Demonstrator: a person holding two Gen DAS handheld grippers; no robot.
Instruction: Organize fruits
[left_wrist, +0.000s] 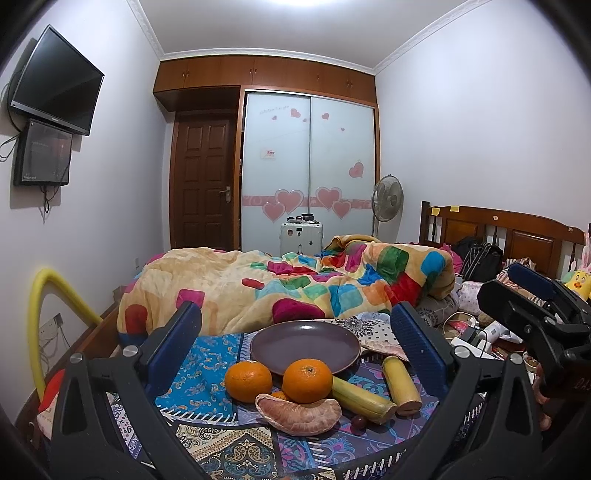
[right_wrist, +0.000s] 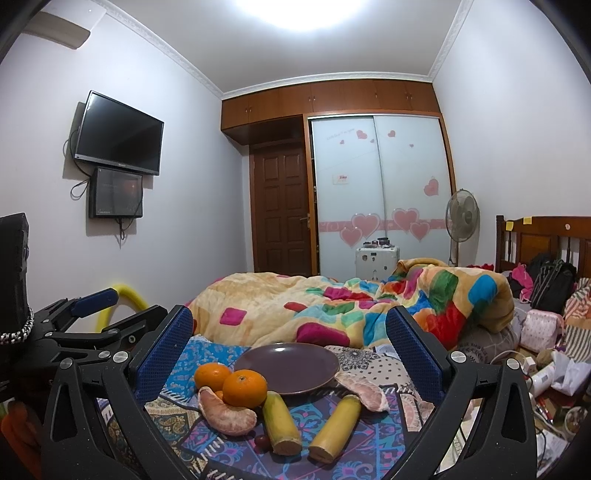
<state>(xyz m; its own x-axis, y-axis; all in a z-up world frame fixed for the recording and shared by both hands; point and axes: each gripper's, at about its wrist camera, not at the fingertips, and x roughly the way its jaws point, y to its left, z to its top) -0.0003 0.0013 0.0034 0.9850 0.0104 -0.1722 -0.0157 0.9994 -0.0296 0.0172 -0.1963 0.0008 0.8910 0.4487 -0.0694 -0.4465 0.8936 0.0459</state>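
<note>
An empty purple plate (left_wrist: 304, 345) (right_wrist: 287, 366) sits on a patterned cloth on the bed. In front of it lie two oranges (left_wrist: 248, 380) (left_wrist: 307, 380) (right_wrist: 244, 388), a peeled pomelo segment (left_wrist: 298, 412) (right_wrist: 226, 412), two yellow sugarcane pieces (left_wrist: 364, 400) (left_wrist: 400, 384) (right_wrist: 281, 422) (right_wrist: 336, 426) and a small dark grape (left_wrist: 358, 422) (right_wrist: 261, 441). A second pomelo segment (right_wrist: 364, 391) lies right of the plate. My left gripper (left_wrist: 295, 343) is open and empty, above the fruit. My right gripper (right_wrist: 290, 354) is open and empty, framing the plate.
A colourful rumpled quilt (left_wrist: 288, 284) lies behind the plate. Clutter, cables and bags (right_wrist: 546, 369) fill the right side by the wooden headboard (left_wrist: 498, 229). A yellow foam tube (left_wrist: 40, 314) stands at the left bed edge.
</note>
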